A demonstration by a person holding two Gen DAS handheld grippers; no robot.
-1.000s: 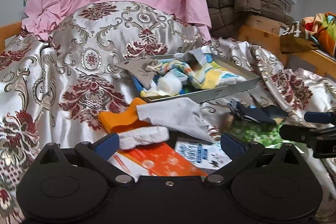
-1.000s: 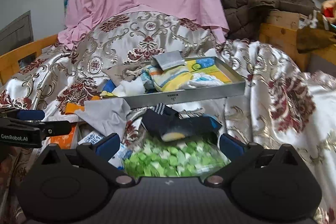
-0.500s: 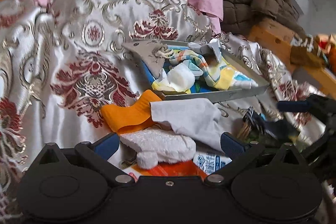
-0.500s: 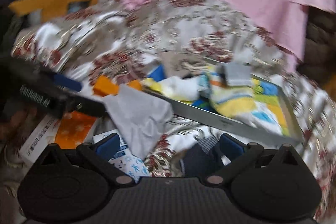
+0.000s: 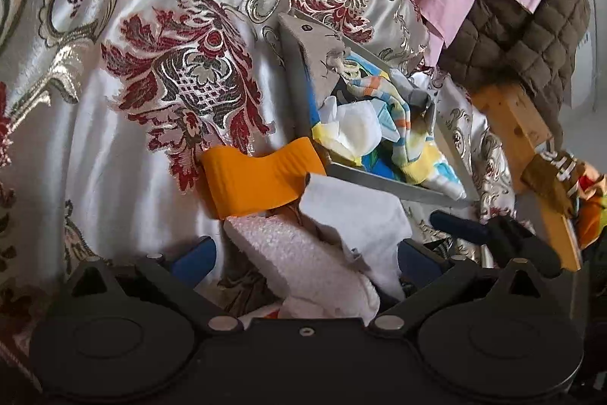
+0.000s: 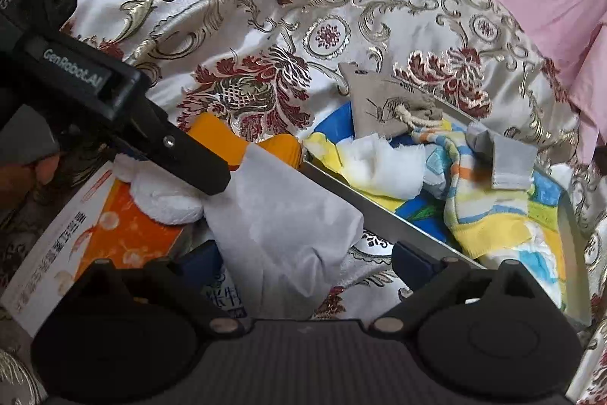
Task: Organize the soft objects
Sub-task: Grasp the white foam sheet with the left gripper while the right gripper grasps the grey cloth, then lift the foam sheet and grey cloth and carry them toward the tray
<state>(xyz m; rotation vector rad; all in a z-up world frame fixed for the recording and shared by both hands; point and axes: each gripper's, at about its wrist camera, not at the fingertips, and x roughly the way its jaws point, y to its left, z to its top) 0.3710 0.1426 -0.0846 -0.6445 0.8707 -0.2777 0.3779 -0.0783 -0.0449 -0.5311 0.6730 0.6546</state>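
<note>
Count: one metal tray point(image 6: 383, 204), one orange cloth point(image 5: 250, 181), one grey-white cloth point(image 6: 280, 219), one fluffy white pad point(image 5: 299, 257), one orange-and-white box point(image 6: 95, 226).

Left gripper point(image 5: 303, 257) is pointing down over the pile on the patterned bedspread point(image 5: 114, 101), jaws spread wide, gripping nothing. The fluffy white pad is lying between its blue fingertips point(image 5: 193, 259), with the grey-white cloth just beside it. From the right wrist view, the left gripper is reaching in from the left, its tip over the pad and the cloth's edge.

Right gripper point(image 6: 307, 264) is hovering low over the grey-white cloth, jaws also spread, nothing clamped; the cloth is draping between the fingertips, contact unclear.

Tray is sitting tilted on the bedspread, holding one grey drawstring pouch point(image 6: 383, 105), one white wad point(image 6: 387, 166), one striped towel point(image 6: 474, 188), one small grey cloth point(image 6: 508, 162), over a blue-yellow printed liner. Orange cloth is touching the tray's near corner, outside it.
</note>
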